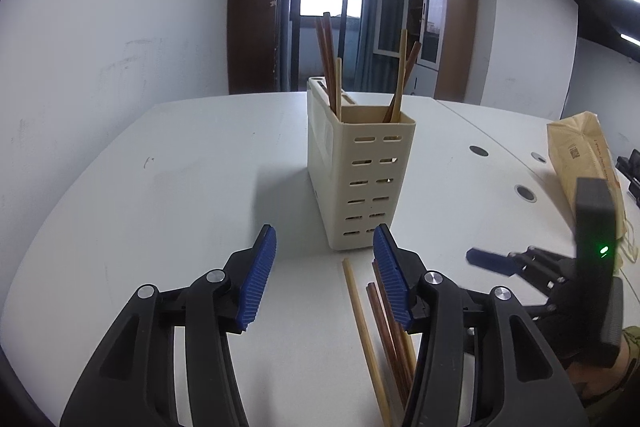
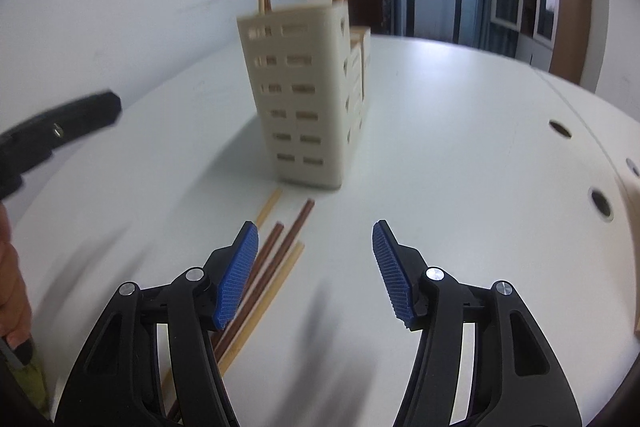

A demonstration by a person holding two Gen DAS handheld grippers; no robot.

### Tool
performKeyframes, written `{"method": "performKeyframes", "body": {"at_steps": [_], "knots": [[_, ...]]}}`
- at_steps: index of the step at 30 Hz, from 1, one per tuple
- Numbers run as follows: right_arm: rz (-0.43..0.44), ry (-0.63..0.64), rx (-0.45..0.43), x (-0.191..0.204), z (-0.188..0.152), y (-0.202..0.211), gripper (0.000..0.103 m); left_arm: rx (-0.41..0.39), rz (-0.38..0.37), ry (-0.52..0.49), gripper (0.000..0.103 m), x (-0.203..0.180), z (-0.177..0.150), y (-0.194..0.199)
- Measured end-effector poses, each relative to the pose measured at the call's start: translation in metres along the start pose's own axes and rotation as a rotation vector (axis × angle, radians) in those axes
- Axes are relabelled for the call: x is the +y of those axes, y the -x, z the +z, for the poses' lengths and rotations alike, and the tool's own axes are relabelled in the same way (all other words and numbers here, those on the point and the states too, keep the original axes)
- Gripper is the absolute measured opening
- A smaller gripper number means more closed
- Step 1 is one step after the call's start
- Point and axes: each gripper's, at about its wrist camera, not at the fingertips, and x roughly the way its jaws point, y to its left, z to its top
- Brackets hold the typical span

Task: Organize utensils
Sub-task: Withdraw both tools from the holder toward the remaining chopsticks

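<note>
Tongs of both hands spread wide over loose chopsticks on the white worktop [image 1: 160,167].

Left tongs [image 1: 324,279] and right tongs [image 2: 314,275] grasp nothing; loose pale bamboo and dark brown wooden chopsticks [image 1: 384,331] lie flat at 5 o'clock of the left pair. At 12 o'clock stands the cream slotted plastic utensil holder [image 1: 360,179], more chopsticks upright inside. Brown paper bag [image 1: 584,163] sits at 2 o'clock.
</note>
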Motion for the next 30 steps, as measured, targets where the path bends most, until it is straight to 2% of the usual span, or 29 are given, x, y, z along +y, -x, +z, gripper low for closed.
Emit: {"method": "performKeyframes", "body": {"at_steps": [6,10,16,24,25,30], "knots": [[-0.014,0.004,0.09,0.005,-0.012,-0.026,0.059,0.007,0.013,0.002,0.052,0.002,0.0,-0.004],[-0.02,0.0,0.117,0.005,-0.016,-0.035,0.059,0.011,0.013,0.0,0.052,0.002,-0.001,-0.005],[-0.04,0.002,0.153,0.007,-0.021,-0.05,0.059,0.032,0.012,0.002,0.052,0.001,-0.004,-0.009],[-0.058,0.029,0.16,0.014,-0.022,-0.048,0.059,0.045,0.015,-0.003,0.053,0.0,-0.006,-0.013],[-0.065,0.037,0.161,0.015,-0.023,-0.047,0.058,0.05,0.019,-0.001,0.053,0.001,-0.007,-0.014],[-0.064,0.053,0.159,0.01,-0.024,-0.045,0.038,0.093,0.032,-0.014,0.053,-0.001,-0.011,-0.026]]}}
